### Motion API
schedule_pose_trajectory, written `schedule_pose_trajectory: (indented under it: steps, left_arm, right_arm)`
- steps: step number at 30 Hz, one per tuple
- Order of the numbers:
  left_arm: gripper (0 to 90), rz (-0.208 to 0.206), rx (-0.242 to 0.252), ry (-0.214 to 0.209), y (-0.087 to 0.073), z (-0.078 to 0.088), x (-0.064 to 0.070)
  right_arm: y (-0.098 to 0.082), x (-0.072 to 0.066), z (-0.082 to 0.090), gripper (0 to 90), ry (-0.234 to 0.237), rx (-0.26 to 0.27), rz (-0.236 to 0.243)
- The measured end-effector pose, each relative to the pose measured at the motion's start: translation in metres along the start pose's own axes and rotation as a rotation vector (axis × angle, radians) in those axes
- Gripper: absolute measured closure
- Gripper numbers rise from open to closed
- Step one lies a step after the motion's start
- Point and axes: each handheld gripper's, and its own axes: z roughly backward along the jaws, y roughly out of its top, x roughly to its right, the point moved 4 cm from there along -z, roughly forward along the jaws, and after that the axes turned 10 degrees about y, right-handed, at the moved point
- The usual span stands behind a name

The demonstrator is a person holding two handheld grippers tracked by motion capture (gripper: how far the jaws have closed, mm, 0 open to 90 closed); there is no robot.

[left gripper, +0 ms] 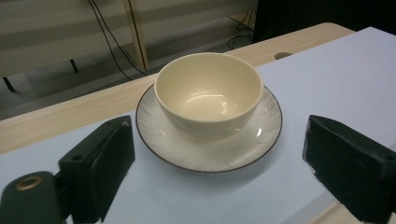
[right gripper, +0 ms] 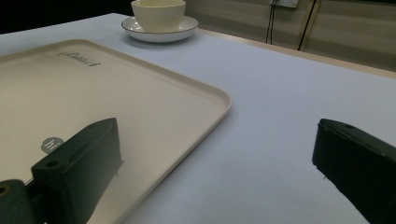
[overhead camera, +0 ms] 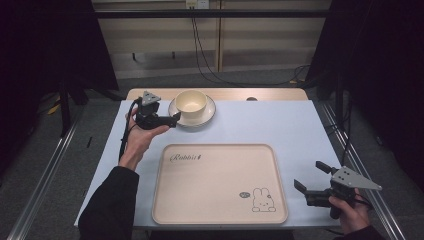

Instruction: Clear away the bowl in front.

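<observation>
A cream bowl (overhead camera: 190, 103) (left gripper: 208, 93) (right gripper: 158, 13) sits upright on a white saucer (overhead camera: 208, 115) (left gripper: 210, 154) (right gripper: 154, 35) at the far side of the table. My left gripper (overhead camera: 176, 118) (left gripper: 219, 163) is open just left of the saucer, its jaws spread wide toward it without touching. A cream tray (overhead camera: 215, 185) (right gripper: 93, 93) with a rabbit drawing lies empty at the near middle. My right gripper (overhead camera: 309, 175) (right gripper: 215, 163) stands open beside the tray's right edge, nothing between its jaws.
A pale blue mat (overhead camera: 260, 125) covers the wooden table (overhead camera: 270, 94). Metal rails (overhead camera: 45, 160) run along both sides on the floor. Cables (overhead camera: 200, 55) hang down behind the table's far edge.
</observation>
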Motion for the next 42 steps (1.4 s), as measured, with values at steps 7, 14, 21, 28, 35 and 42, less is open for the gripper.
schedule_pose_trajectory:
  steps: [7, 14, 21, 28, 35, 42]
  left_arm:
    - [7.8, 0.036, -0.04, 0.016, 0.001, -0.023, -0.006]
    - [10.5, 0.0, -0.052, 0.028, 0.006, -0.04, -0.003]
    - [17.1, 0.026, -0.057, 0.057, 0.011, -0.059, -0.005]
    - [17.3, 0.069, -0.099, 0.093, 0.014, -0.078, -0.004]
    - [17.5, 0.079, -0.151, 0.126, 0.01, -0.098, -0.007]
    - [19.0, 0.101, -0.196, 0.134, 0.006, -0.108, -0.009]
  right_arm:
    - [0.0, 0.0, 0.0, 0.9, -0.002, -0.003, -0.004]
    - [0.0, 0.0, 0.0, 0.9, -0.003, 0.001, -0.005]
    - [-0.001, 0.0, 0.0, 1.0, 0.004, 0.001, -0.007]
    - [-0.001, 0.0, 0.0, 1.1, 0.01, 0.0, -0.011]
    - [-0.001, 0.0, 0.0, 1.2, 0.006, -0.007, -0.008]
    - [-0.001, 0.0, -0.001, 1.3, 0.012, -0.007, -0.007]
